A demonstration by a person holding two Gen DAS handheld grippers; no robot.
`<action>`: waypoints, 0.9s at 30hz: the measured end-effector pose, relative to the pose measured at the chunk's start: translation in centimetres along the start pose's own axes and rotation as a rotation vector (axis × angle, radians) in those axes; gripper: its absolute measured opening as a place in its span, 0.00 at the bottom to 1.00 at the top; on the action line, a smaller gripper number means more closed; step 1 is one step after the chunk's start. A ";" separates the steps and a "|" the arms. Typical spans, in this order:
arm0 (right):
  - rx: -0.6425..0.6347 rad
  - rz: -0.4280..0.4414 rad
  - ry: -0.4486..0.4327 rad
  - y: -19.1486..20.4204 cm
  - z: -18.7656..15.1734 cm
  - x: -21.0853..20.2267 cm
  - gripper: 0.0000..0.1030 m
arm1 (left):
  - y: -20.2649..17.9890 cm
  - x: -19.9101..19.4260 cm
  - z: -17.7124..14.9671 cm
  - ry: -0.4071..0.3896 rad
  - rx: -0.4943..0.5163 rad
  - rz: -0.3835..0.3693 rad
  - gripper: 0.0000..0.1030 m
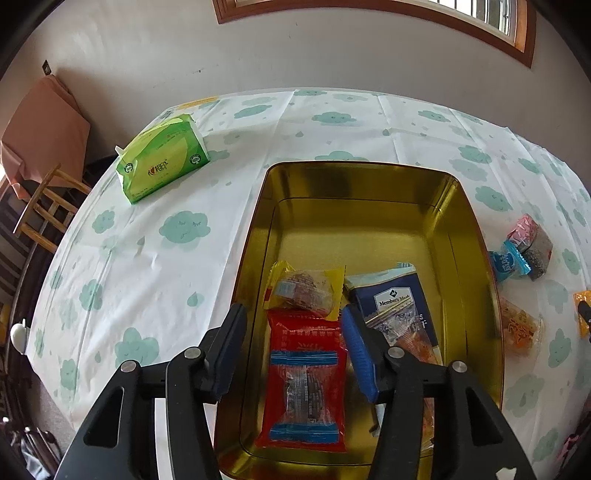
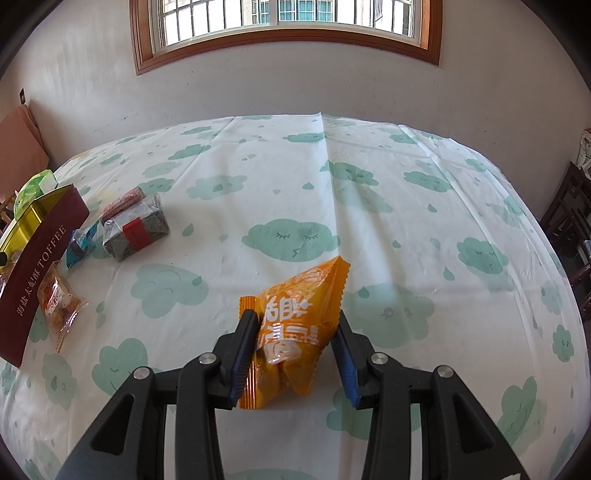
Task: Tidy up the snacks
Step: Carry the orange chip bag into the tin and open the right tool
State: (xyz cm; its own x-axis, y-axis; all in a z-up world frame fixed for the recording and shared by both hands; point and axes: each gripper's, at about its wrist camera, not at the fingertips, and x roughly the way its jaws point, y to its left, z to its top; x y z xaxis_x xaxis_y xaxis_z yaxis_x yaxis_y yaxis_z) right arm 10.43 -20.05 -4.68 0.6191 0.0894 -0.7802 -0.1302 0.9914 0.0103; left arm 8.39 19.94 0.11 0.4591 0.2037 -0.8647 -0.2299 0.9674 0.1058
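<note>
The left tool [image 1: 293, 347] hangs over the gold tin [image 1: 369, 177] with its jaws apart and nothing in them. A red snack pack [image 1: 306, 373] lies flat in the near end of the tin, below the jaws. Just past it lie a yellow pack [image 1: 306, 288] and a blue pack [image 1: 395, 299]. The right tool [image 2: 295, 347] squeezes an orange snack bag [image 2: 295, 325] above the desk [image 2: 406, 221]. More snacks [image 2: 135, 230] lie far left, beside the tin.

white wall [image 2: 295, 88], wood-framed window [image 2: 288, 22], wooden chair [image 1: 48, 206]
</note>
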 end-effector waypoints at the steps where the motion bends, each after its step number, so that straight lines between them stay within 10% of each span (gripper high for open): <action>1: 0.000 0.000 0.000 0.0 0.0 0.0 0.41 | 0.0 -0.3 -0.1 -0.003 -0.004 -0.004 0.51; 27: 0.013 -0.007 0.001 0.0 0.1 -0.1 0.38 | -0.2 -6.0 -5.2 -0.136 -0.019 0.041 0.76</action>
State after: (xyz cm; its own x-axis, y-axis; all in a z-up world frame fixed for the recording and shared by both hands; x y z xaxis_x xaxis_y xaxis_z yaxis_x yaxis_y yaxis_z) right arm 10.42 -20.03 -4.59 0.6193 0.0818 -0.7809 -0.1151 0.9933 0.0128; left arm 1.21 17.74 2.70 0.5608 0.2623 -0.7853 -0.2664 0.9552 0.1288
